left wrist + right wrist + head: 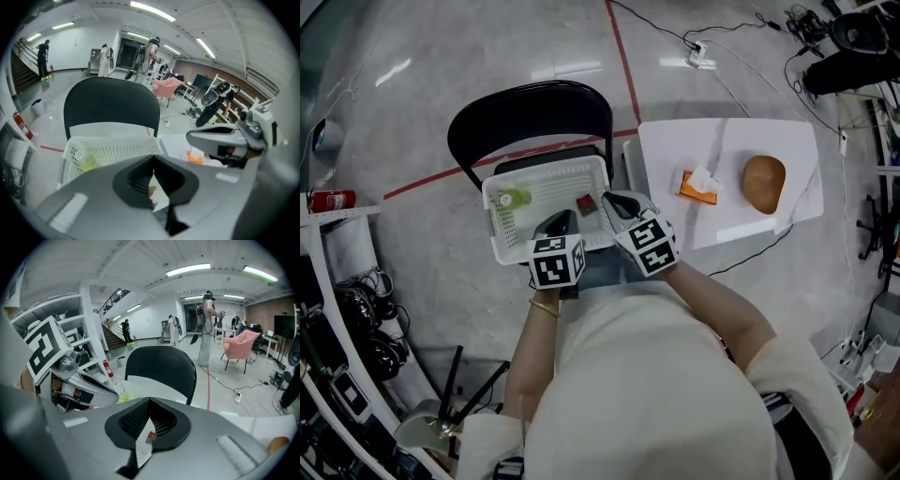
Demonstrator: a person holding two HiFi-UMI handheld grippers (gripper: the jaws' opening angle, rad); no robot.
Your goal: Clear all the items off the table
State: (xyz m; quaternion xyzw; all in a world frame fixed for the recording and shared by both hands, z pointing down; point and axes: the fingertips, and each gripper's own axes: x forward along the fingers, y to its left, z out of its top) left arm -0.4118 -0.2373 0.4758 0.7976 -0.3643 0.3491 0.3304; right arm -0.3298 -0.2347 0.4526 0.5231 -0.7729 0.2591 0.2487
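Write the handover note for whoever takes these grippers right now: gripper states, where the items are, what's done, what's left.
Left gripper: fingers shut, empty, over the near edge of the white basket.
Right gripper: fingers shut, empty, close beside the left one at the basket's near right corner.
Done: green bottle and small red item lie in the basket, which sits on the black chair.
Left: orange box with a white piece on top, and brown round item, both on the white table to the basket's right.
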